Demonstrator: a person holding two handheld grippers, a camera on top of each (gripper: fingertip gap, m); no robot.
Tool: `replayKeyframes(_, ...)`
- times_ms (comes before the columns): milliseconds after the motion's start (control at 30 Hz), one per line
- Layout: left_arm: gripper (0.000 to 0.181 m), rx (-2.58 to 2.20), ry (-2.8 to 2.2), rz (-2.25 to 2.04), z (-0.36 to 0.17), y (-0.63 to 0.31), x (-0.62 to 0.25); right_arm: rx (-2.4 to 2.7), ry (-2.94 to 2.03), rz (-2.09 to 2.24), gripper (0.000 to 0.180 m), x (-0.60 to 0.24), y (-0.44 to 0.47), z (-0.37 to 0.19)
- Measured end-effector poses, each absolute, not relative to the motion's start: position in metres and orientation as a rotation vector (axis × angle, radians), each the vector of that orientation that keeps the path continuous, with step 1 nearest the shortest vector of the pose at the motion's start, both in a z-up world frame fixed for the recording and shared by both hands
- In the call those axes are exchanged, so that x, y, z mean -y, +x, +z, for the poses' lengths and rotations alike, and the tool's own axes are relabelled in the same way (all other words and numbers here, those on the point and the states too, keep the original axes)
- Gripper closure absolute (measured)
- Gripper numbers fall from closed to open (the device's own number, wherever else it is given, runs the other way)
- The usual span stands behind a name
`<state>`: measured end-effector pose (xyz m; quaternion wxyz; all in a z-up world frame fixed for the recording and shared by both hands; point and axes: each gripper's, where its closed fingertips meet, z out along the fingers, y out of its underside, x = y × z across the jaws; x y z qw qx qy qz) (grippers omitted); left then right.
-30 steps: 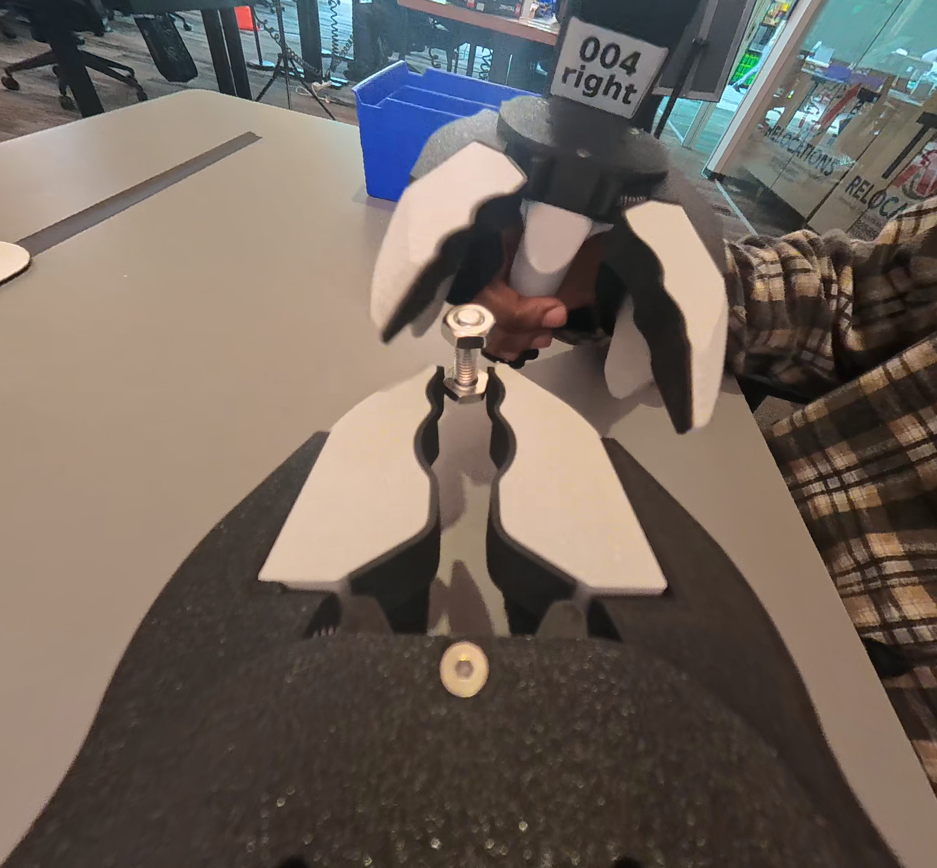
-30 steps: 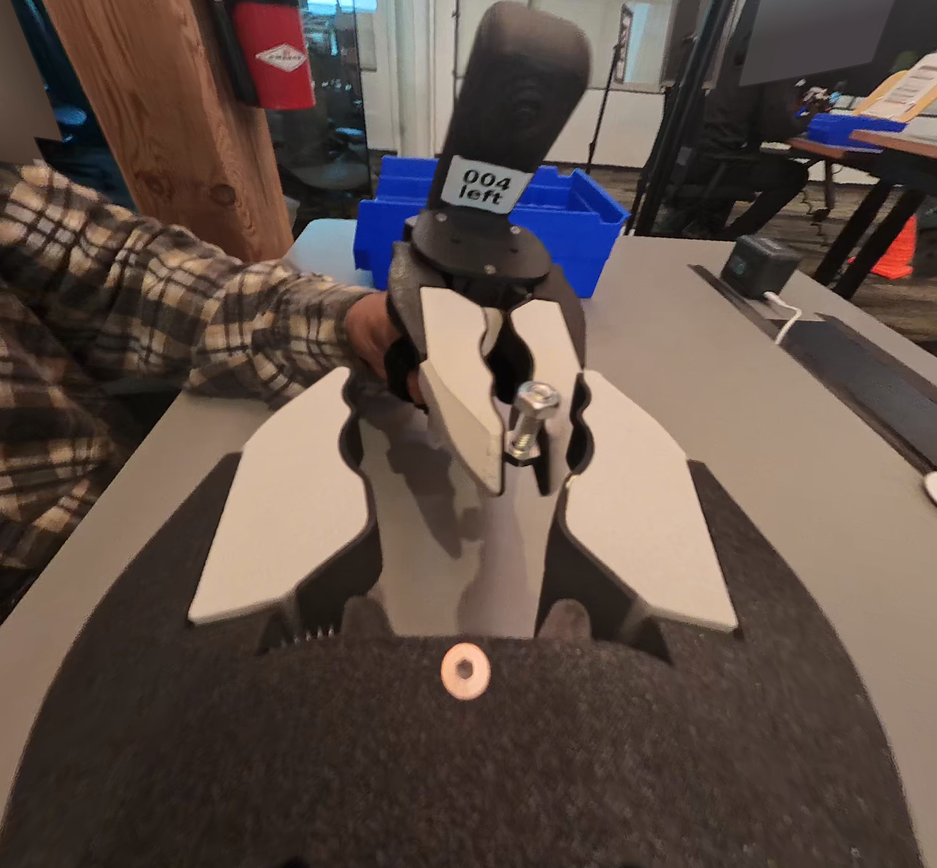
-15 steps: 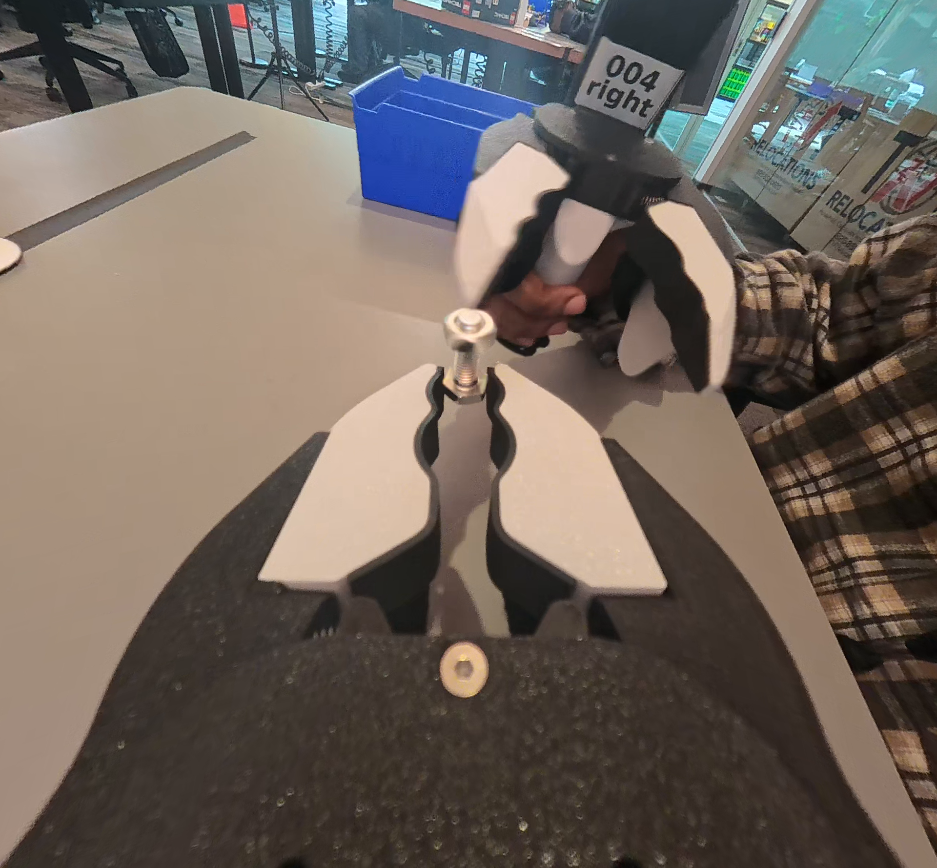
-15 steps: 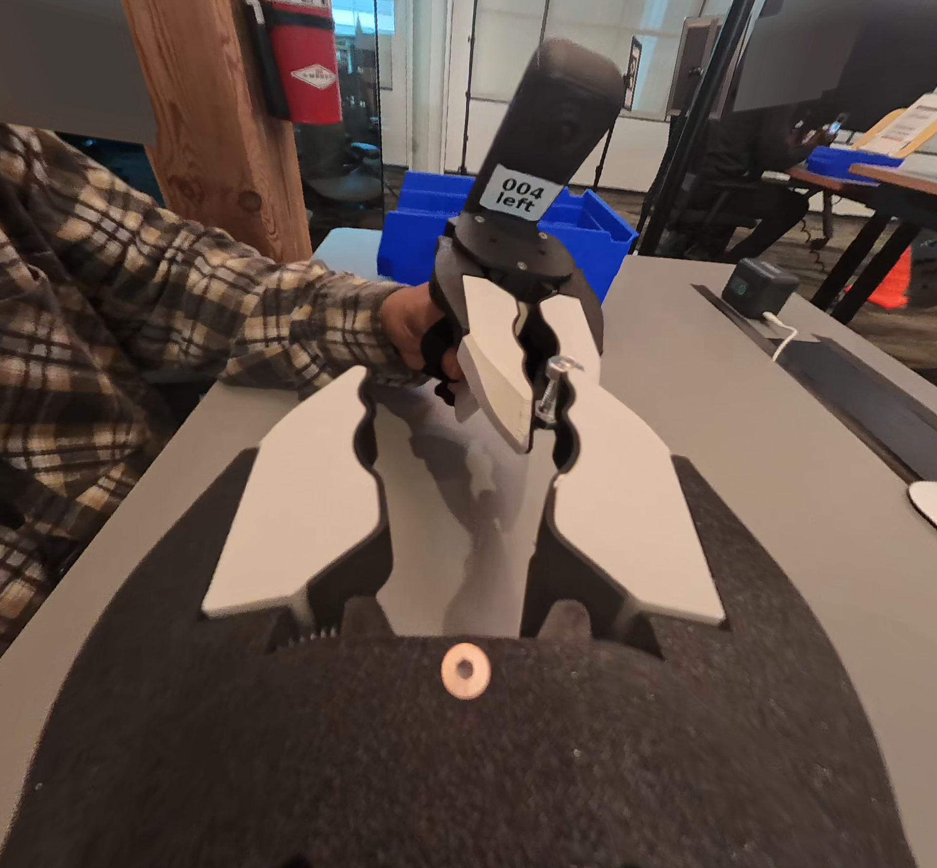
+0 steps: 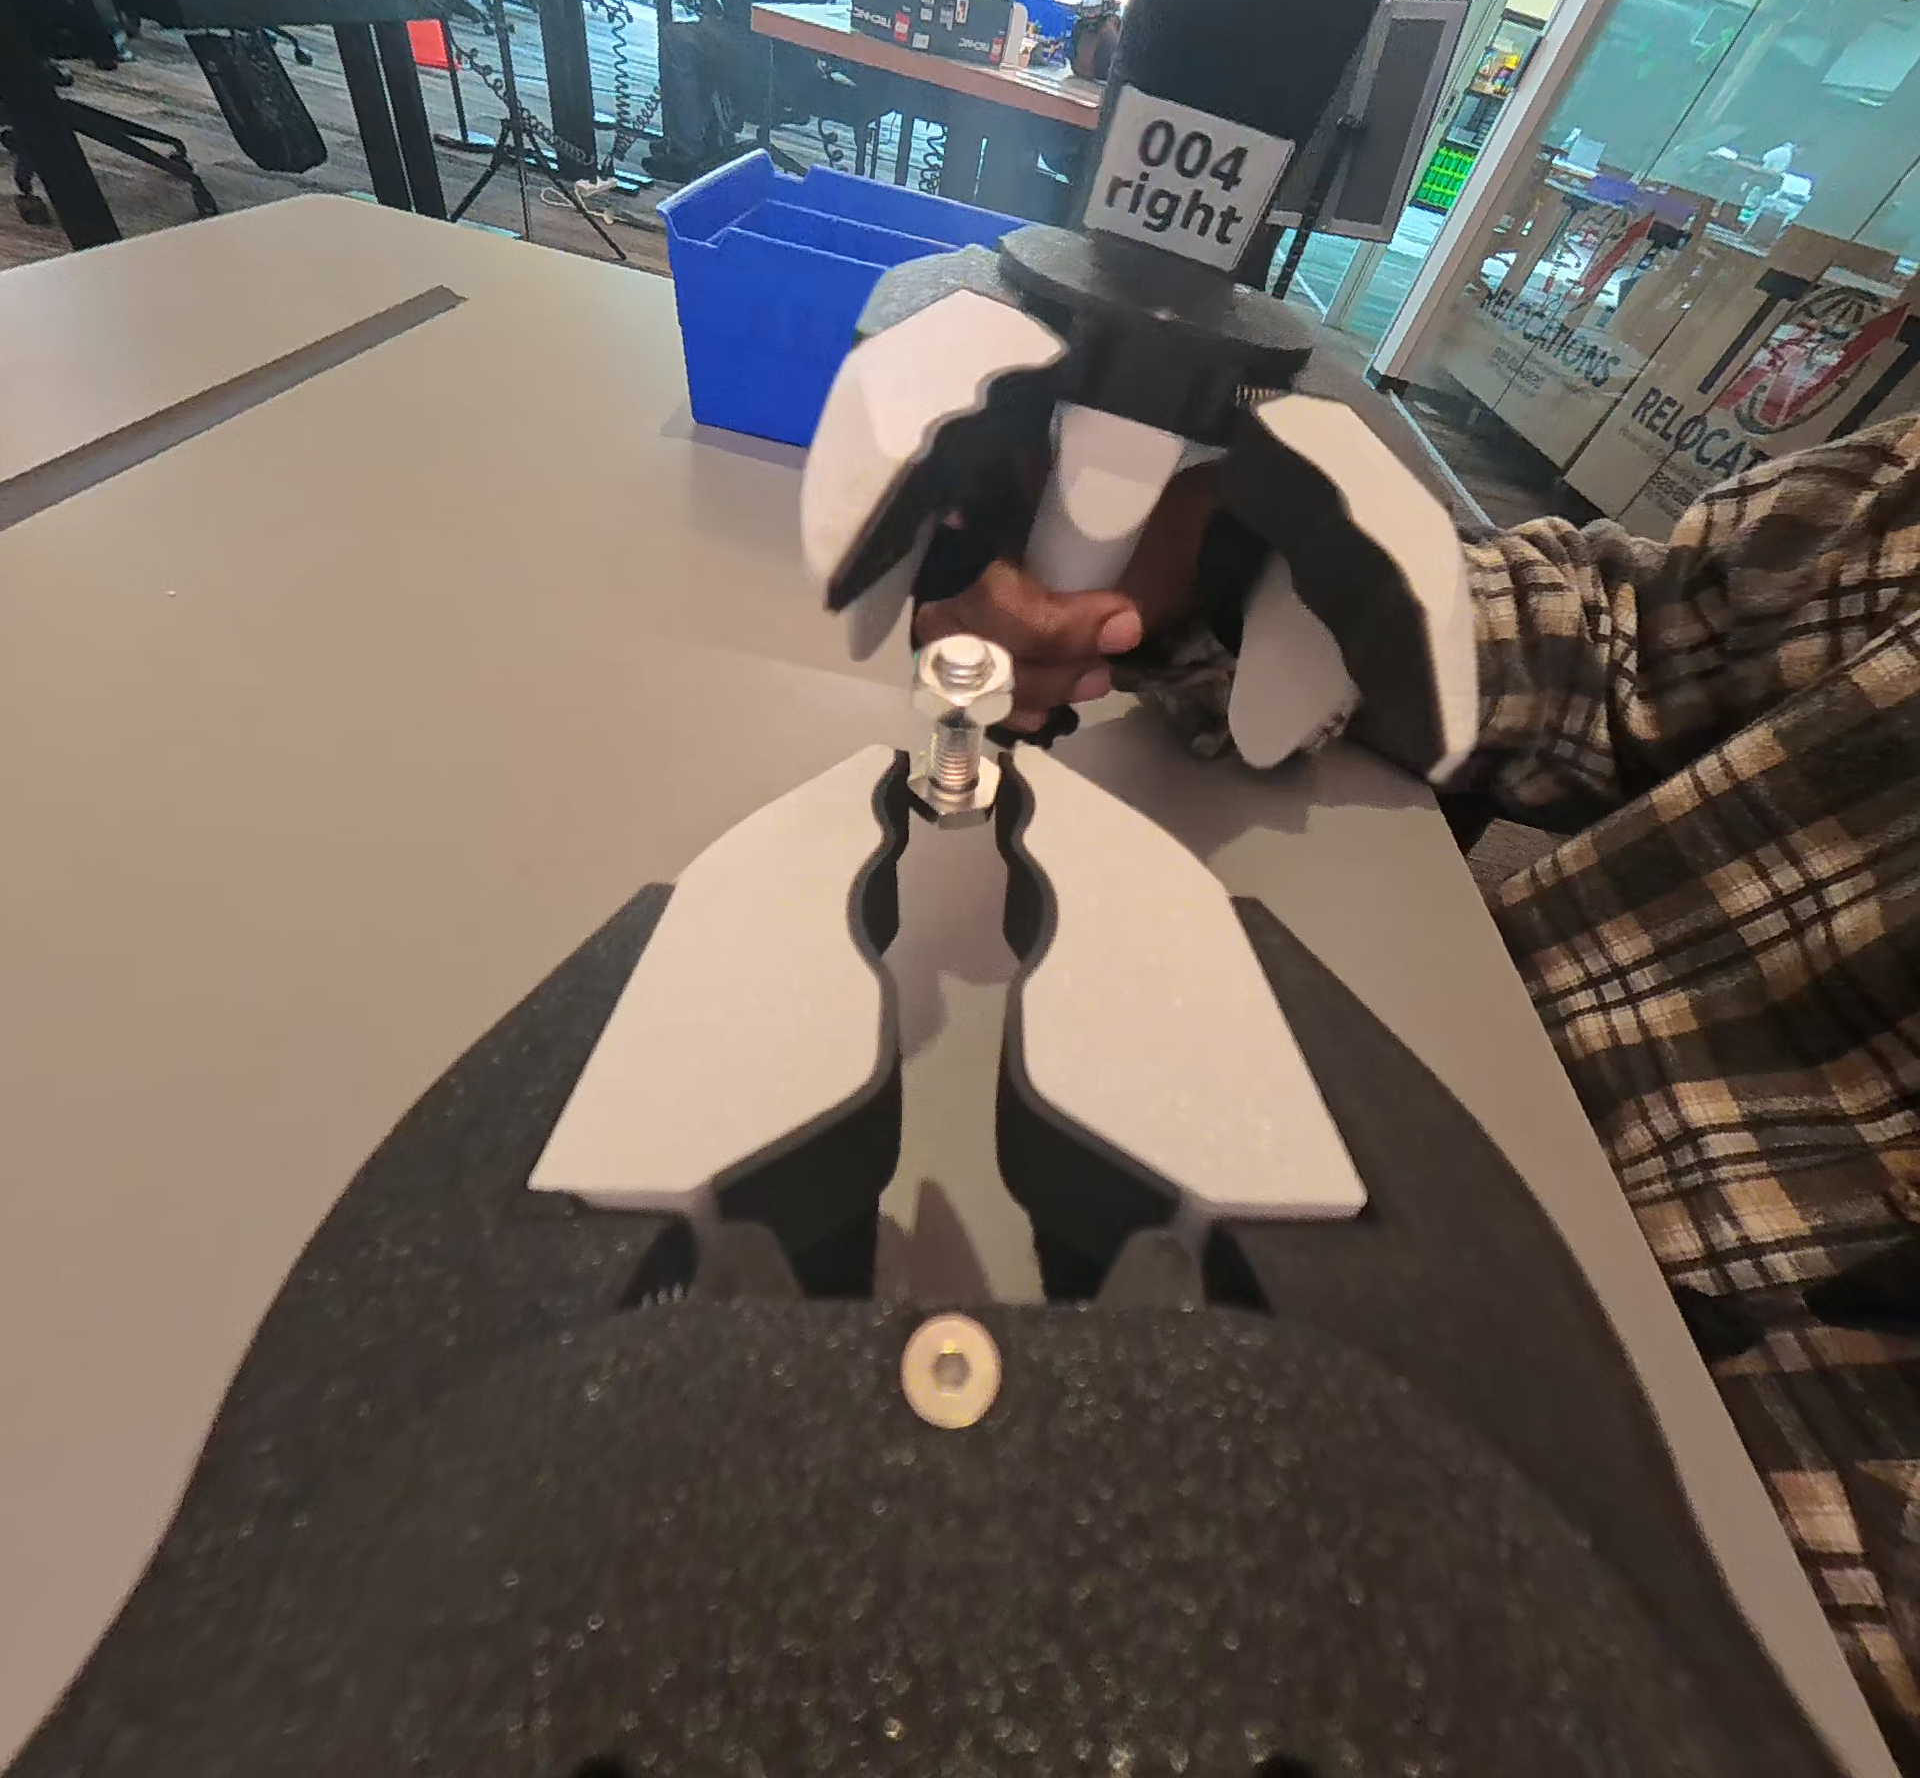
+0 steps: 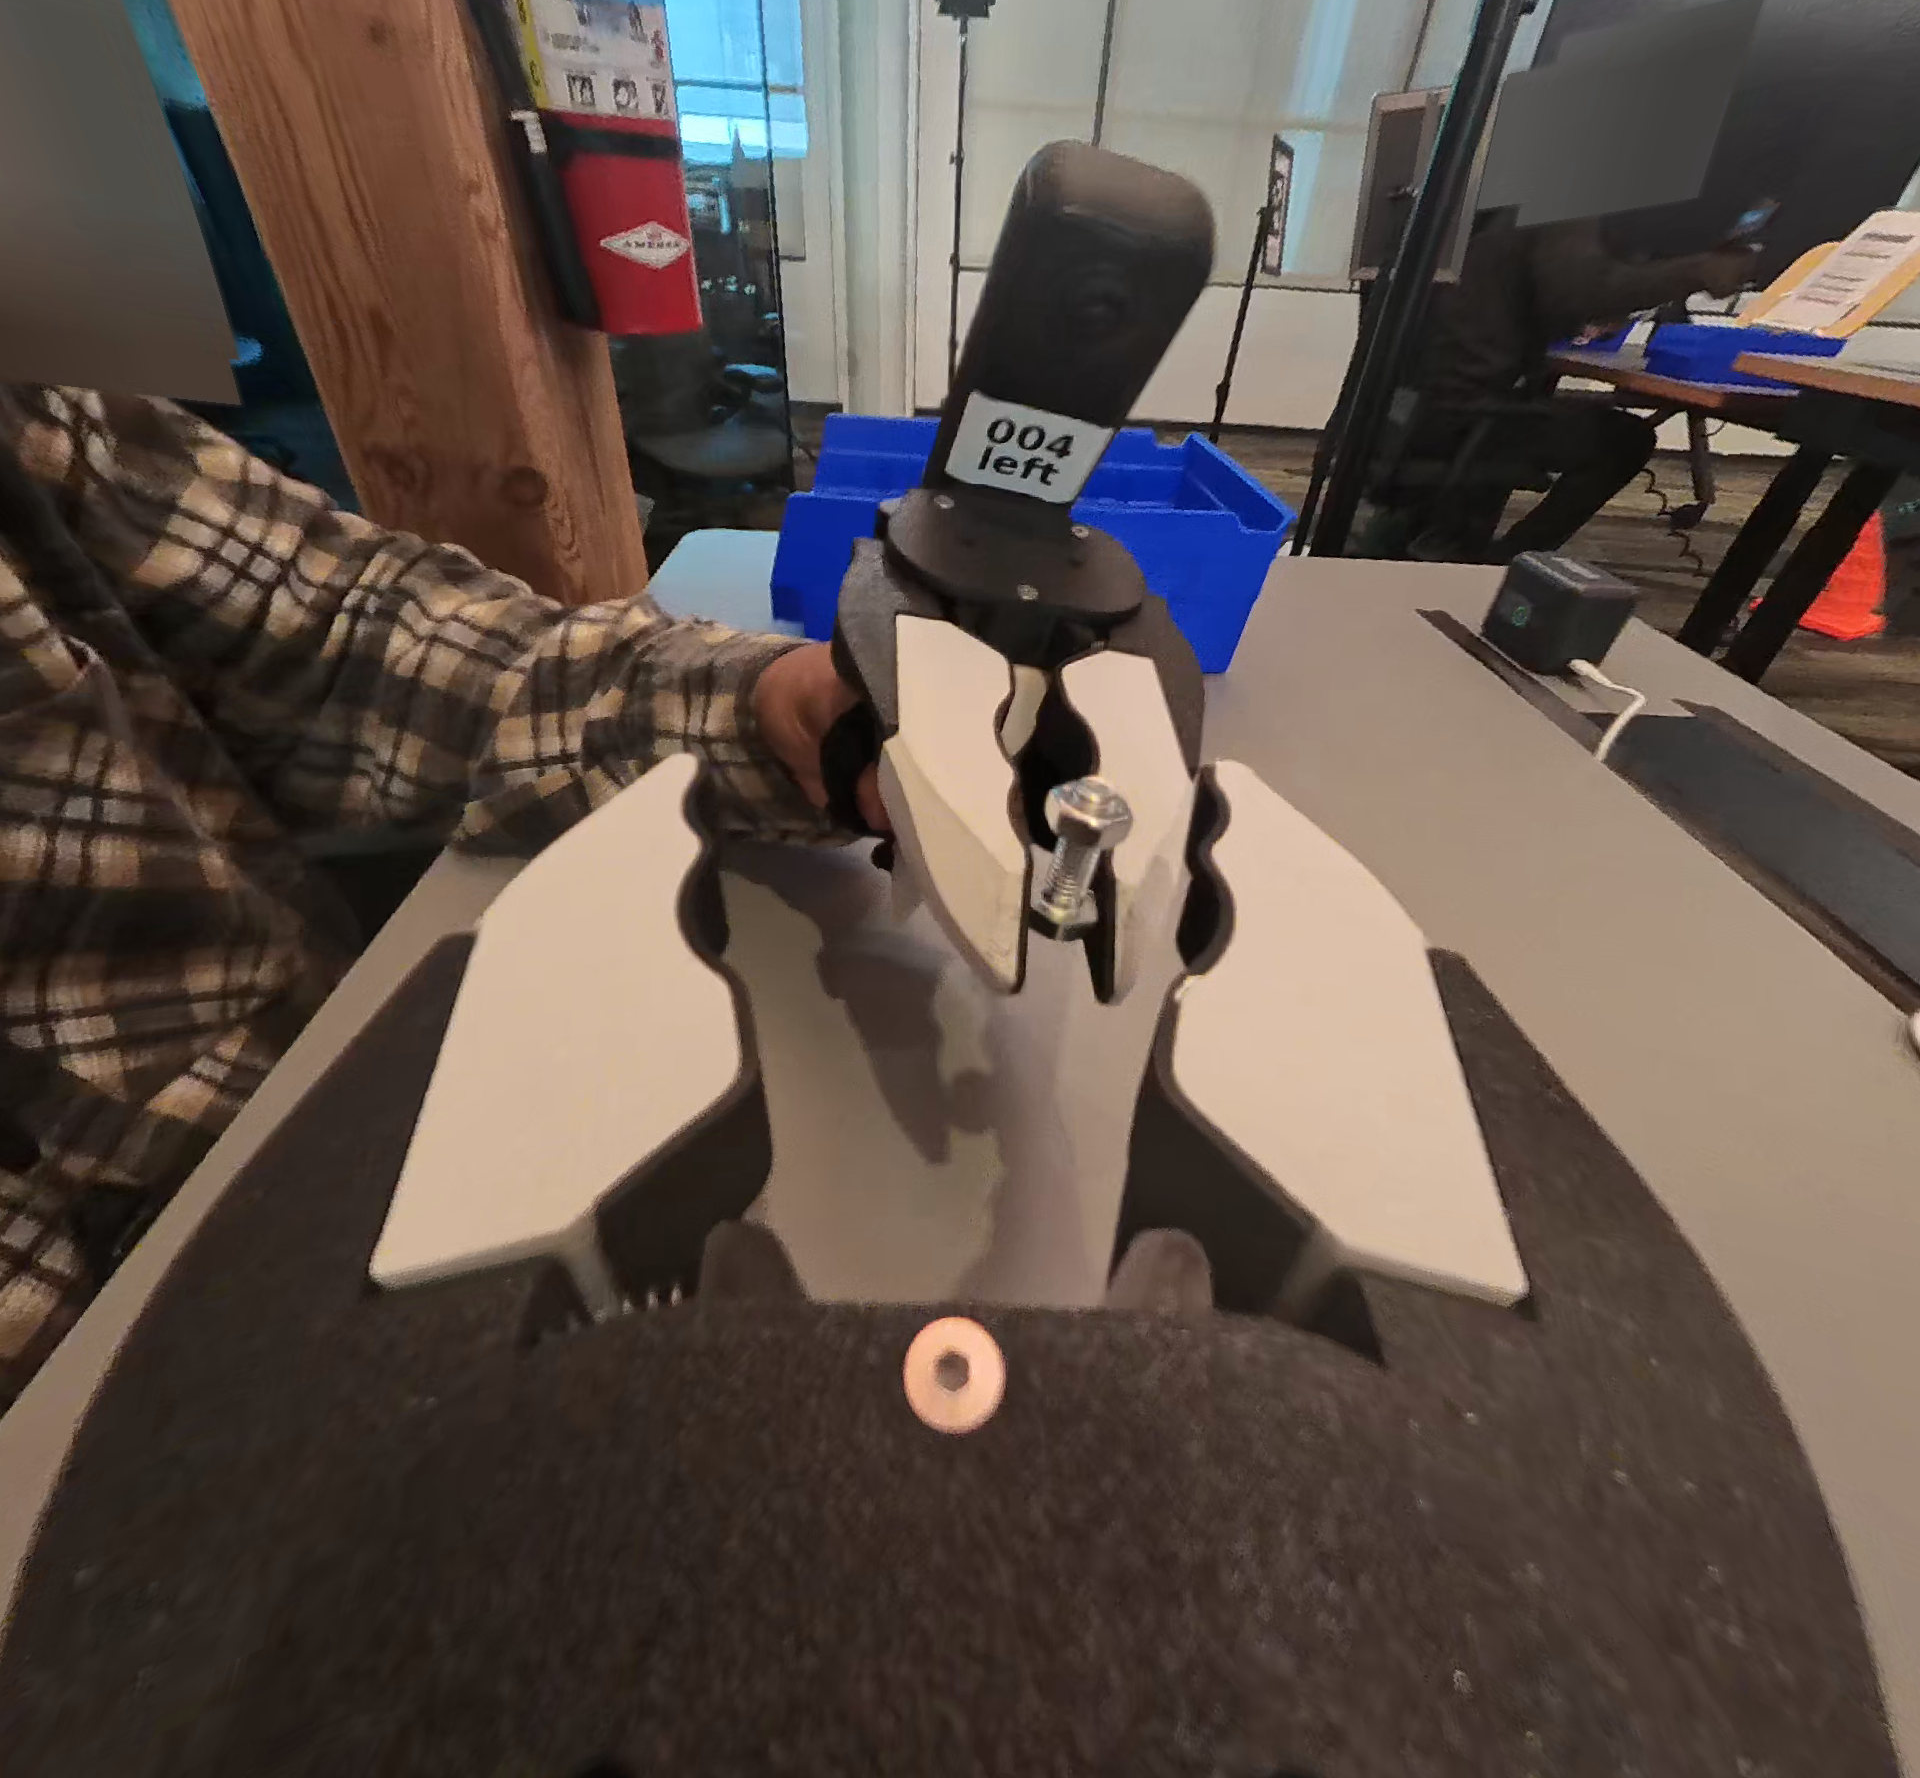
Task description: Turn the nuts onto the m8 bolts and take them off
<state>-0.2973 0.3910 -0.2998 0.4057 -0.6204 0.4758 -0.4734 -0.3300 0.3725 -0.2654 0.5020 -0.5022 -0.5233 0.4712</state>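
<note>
Steel bolt (image 5: 958, 729) pinched in left gripper (image 5: 951, 793); right gripper (image 6: 951, 887) spread.

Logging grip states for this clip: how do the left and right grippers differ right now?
The left gripper is shut on the nut, holding the bolt head-up; the right gripper is open and holds nothing. The left sits low over the grey table; the right hangs above and beyond the bolt head. Both have white fingers on black bodies.

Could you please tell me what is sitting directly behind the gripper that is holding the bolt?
Behind the left gripper, shut on the bolt's lower nut, stands a blue bin on the grey table. The gripper's body covers the bin's middle, so its contents cannot be seen.
</note>
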Motion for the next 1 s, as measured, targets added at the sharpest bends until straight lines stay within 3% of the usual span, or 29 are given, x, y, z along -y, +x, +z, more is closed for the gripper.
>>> replayKeyframes(133, 0.165, -1.196, -1.563, -1.193, -0.298, -0.299, -0.391, 1.340, -1.203, 1.112, 0.096, -0.362, -0.328, -0.271)
replayKeyframes(200, 0.165, -1.185, -1.561, -1.197, -0.297, -0.300, -0.393, 1.323, -1.185, 1.123, 0.110, -0.361, -0.318, -0.266)
replayKeyframes(333, 0.165, -1.193, -1.553, -1.218, -0.297, -0.297, -0.390, 1.243, -1.192, 1.127, 0.093, -0.374, -0.325, -0.258)
replayKeyframes(467, 0.165, -1.191, -1.545, -1.219, -0.295, -0.297, -0.389, 1.357, -1.195, 1.107, 0.094, -0.360, -0.329, -0.272)
replayKeyframes(567, 0.165, -1.180, -1.543, -1.223, -0.293, -0.299, -0.390, 1.303, -1.155, 1.128, 0.111, -0.361, -0.317, -0.259)
replayKeyframes(700, 0.165, -1.193, -1.544, -1.233, -0.295, -0.296, -0.388, 1.281, -1.195, 1.118, 0.088, -0.371, -0.331, -0.262)
replayKeyframes(833, 0.165, -1.185, -1.533, -1.235, -0.291, -0.298, -0.388, 1.358, -1.190, 1.109, 0.092, -0.357, -0.326, -0.269)
replayKeyframes(900, 0.165, -1.177, -1.531, -1.236, -0.289, -0.300, -0.389, 1.327, -1.162, 1.120, 0.104, -0.358, -0.318, -0.261)
replayKeyframes(1000, 0.165, -1.180, -1.532, -1.246, -0.290, -0.298, -0.388, 1.256, -1.177, 1.137, 0.090, -0.369, -0.325, -0.255)
